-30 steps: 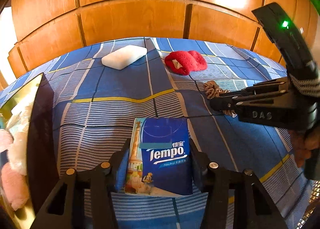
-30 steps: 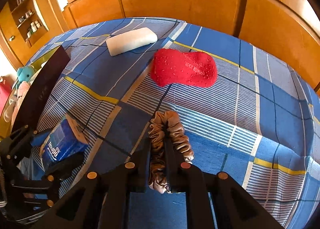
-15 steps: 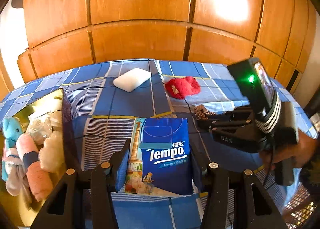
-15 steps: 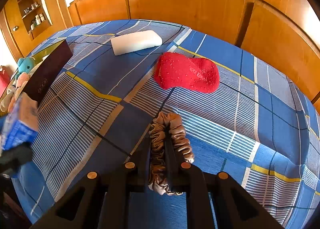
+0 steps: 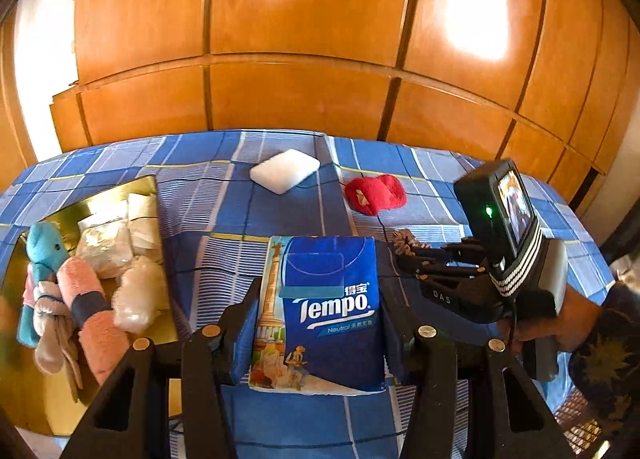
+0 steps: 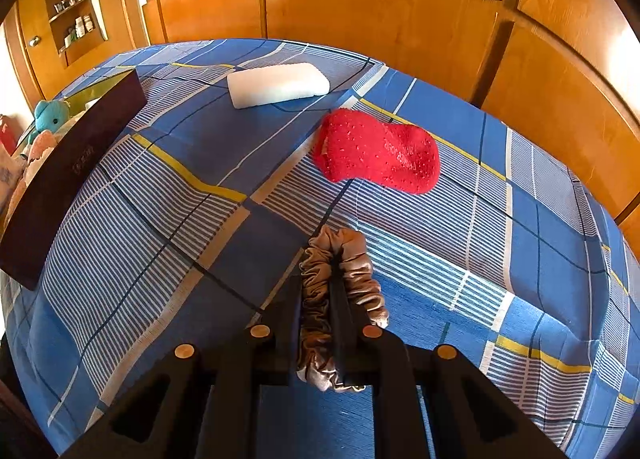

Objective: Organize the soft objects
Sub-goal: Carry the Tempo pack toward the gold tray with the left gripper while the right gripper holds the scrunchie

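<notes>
My left gripper (image 5: 320,319) is shut on a blue Tempo tissue pack (image 5: 324,311), held above the blue plaid bedspread (image 5: 224,219). To its left lies a gold-lined box (image 5: 80,215) with a teal plush (image 5: 40,251), pink socks (image 5: 88,311) and white soft items inside. My right gripper (image 6: 334,299) is shut on a beige satin scrunchie (image 6: 340,287) just over the bedspread (image 6: 160,259); it also shows in the left wrist view (image 5: 412,259). A red sock (image 6: 376,151) and a white sponge (image 6: 276,85) lie further back.
Wooden wardrobe panels (image 5: 320,39) rise behind the bed. The dark outer wall of the box (image 6: 68,179) stands at the left in the right wrist view. A person's hand and patterned sleeve (image 5: 592,343) hold the right gripper. Shelves (image 6: 72,11) with small items are at far left.
My left gripper has risen with the tissue pack, so the box's contents have come into view on the left. The right gripper has stayed put with the scrunchie.
</notes>
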The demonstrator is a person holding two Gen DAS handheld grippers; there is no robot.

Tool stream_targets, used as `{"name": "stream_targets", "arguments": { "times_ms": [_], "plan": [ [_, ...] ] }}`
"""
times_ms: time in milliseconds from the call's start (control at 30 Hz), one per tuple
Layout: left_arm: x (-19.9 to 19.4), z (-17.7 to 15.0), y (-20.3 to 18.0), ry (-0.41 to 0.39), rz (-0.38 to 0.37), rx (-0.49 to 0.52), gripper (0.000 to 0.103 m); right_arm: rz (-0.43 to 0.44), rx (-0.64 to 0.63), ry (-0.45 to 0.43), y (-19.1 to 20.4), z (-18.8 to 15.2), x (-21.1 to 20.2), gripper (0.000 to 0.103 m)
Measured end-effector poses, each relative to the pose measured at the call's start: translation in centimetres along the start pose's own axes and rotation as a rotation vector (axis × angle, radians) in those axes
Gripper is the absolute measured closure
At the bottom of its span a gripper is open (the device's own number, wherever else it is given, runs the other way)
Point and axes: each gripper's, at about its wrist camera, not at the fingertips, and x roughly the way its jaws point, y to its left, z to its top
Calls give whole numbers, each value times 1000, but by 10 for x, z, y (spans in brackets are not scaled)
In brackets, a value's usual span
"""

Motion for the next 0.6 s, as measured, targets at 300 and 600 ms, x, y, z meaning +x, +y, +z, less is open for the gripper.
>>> {"name": "stream_targets", "arguments": {
  "times_ms": [300,600],
  "plan": [
    [-18,2,23,-9,42,-50,51,-7,-9,-9,2,-1,0,91],
    [-37,0,60,-22,116,-106,51,-12,-12,-11,2,-1,-1,91]
  ]
}}
